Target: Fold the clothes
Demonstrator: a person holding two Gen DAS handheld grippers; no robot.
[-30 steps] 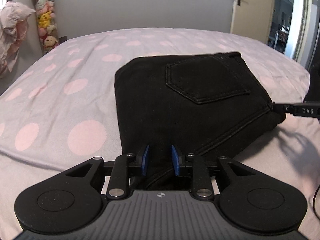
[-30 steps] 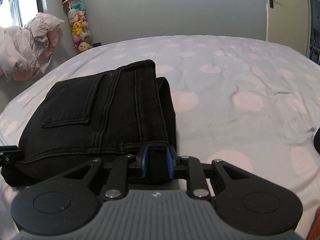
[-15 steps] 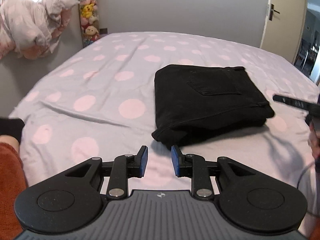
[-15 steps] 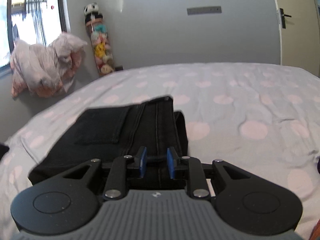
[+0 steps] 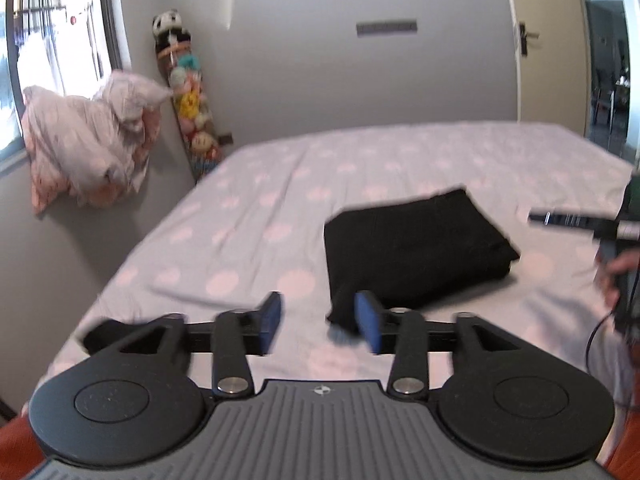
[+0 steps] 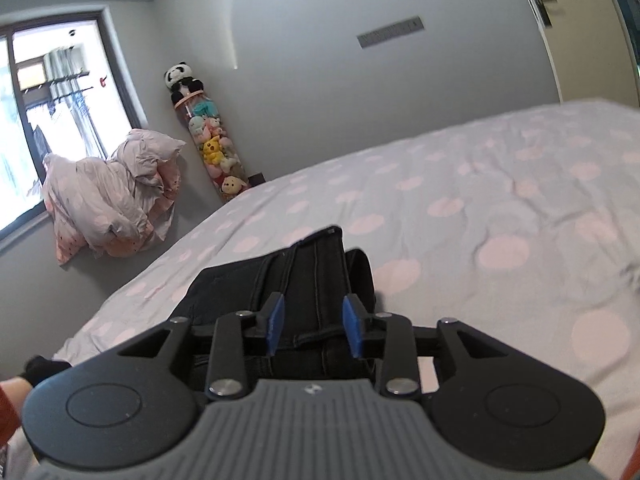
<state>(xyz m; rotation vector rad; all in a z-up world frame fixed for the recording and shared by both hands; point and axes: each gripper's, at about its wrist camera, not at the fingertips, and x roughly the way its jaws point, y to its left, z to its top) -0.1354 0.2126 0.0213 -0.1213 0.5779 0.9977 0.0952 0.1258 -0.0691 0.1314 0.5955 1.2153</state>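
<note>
Black folded jeans [image 5: 416, 248] lie on a lilac bed sheet with pink dots [image 5: 280, 200]. My left gripper [image 5: 318, 322] hovers well back from them, near the bed's front edge; its jaws are opening and nothing is between them. In the right wrist view the jeans [image 6: 304, 276] lie just ahead of my right gripper [image 6: 314, 326]. Its jaws are opening too, above the cloth, the blue pads [image 6: 276, 320] not pressing on it. A finger of the right gripper [image 5: 568, 218] and the hand that holds it show at the right edge of the left wrist view.
A crumpled pink-dotted duvet [image 5: 88, 156] sits on the window ledge at the left. A tall tube of plush toys [image 5: 188, 104] topped by a panda leans in the corner. A door [image 5: 548, 40] stands at the far right. An orange sleeve [image 5: 16, 440] shows at bottom left.
The left gripper let go of the jeans, pulled back and rose, and its jaws widened. The right gripper lifted and tilted up, and its jaws spread apart over the jeans.
</note>
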